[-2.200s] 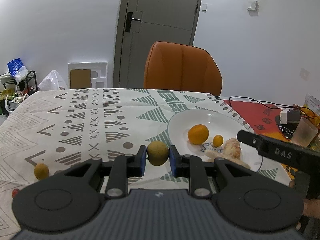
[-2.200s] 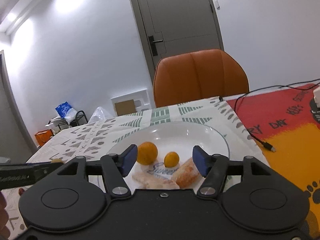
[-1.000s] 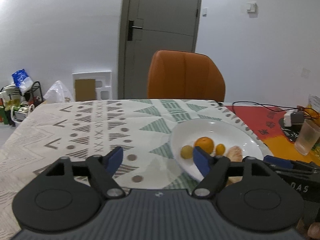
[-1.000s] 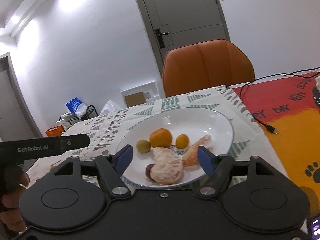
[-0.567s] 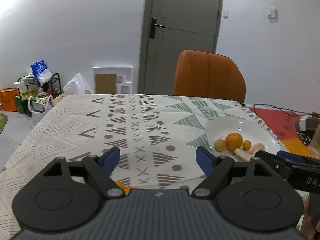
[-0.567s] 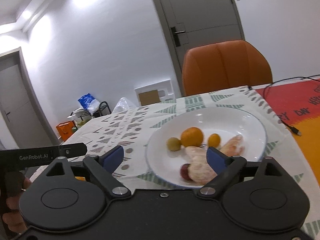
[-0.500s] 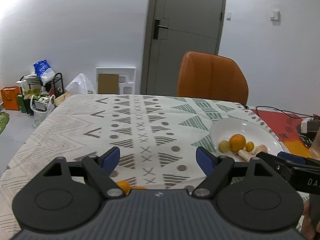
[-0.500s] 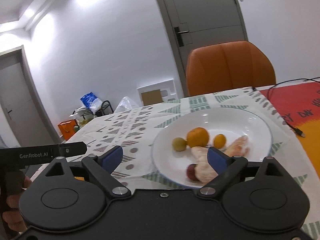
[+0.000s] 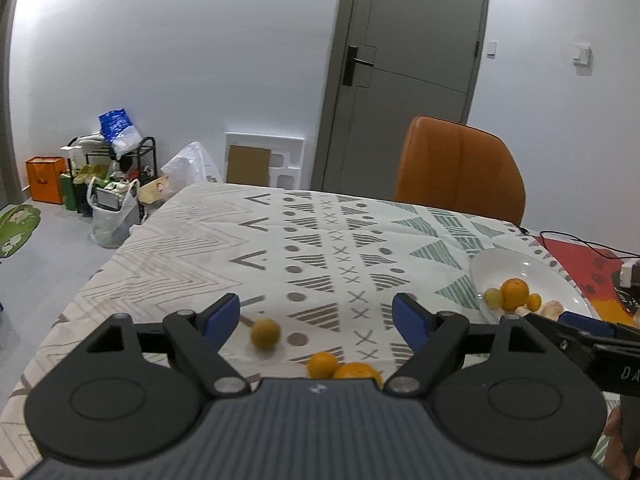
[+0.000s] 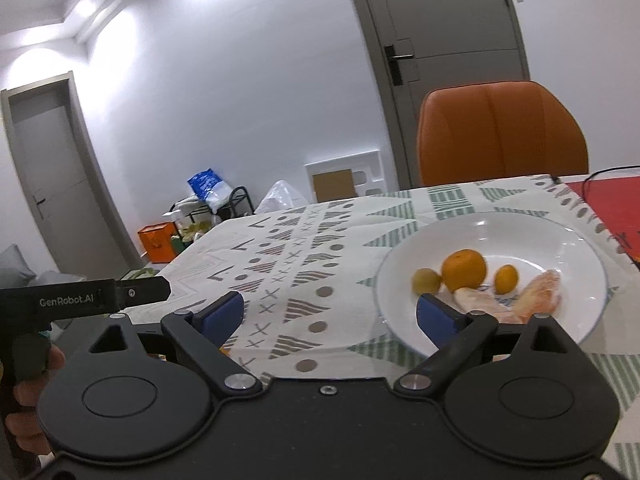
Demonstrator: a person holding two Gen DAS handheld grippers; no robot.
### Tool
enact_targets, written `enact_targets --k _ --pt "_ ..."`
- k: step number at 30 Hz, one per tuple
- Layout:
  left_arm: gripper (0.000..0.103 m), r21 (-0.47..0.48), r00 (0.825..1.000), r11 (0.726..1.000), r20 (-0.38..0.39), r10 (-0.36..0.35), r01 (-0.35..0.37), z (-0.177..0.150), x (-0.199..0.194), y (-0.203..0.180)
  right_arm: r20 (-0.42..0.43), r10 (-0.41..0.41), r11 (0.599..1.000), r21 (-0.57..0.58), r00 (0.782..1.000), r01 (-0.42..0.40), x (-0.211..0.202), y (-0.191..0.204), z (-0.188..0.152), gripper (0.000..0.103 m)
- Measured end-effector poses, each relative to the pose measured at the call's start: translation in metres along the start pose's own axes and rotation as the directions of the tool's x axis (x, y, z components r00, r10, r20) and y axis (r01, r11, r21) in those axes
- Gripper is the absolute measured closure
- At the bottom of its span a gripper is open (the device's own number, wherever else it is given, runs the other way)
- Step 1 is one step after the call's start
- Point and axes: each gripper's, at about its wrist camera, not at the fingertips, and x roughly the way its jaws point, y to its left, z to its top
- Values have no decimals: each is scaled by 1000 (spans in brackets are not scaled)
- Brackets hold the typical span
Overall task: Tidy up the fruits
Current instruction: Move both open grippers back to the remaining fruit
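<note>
My left gripper (image 9: pixel 316 316) is open over the patterned tablecloth (image 9: pixel 320 248) with nothing between its fingers. Just beyond it lie a small yellow-brown fruit (image 9: pixel 265 333), a small orange (image 9: pixel 322 364) and a larger orange (image 9: pixel 357 372), the last half hidden by the gripper body. To the right, the white plate (image 10: pixel 520 220) holds an orange (image 10: pixel 464 270), a greenish fruit (image 10: pixel 427 280), a tiny orange (image 10: pixel 506 278) and peeled citrus pieces (image 10: pixel 536 296). My right gripper (image 10: pixel 328 312) is open wide at the plate's near left rim, gripping nothing.
An orange chair (image 9: pixel 460 168) stands behind the table's far side. A black cable (image 9: pixel 580 240) runs over a red mat (image 9: pixel 588 264) right of the plate. Bags and a rack (image 9: pixel 104 184) stand on the floor beyond the table's left edge.
The greenish fruit that my left gripper held now lies in the plate. Both views have swung left, and the loose fruits have come into sight under the left gripper. The right jaws have widened.
</note>
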Motion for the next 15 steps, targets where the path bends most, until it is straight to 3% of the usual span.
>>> enact_targets --k 15 --pt "22 -74 999 996 -25 40 -41 -9 0 37 -33 55 998 -29 998 -56 19 25 -6 10"
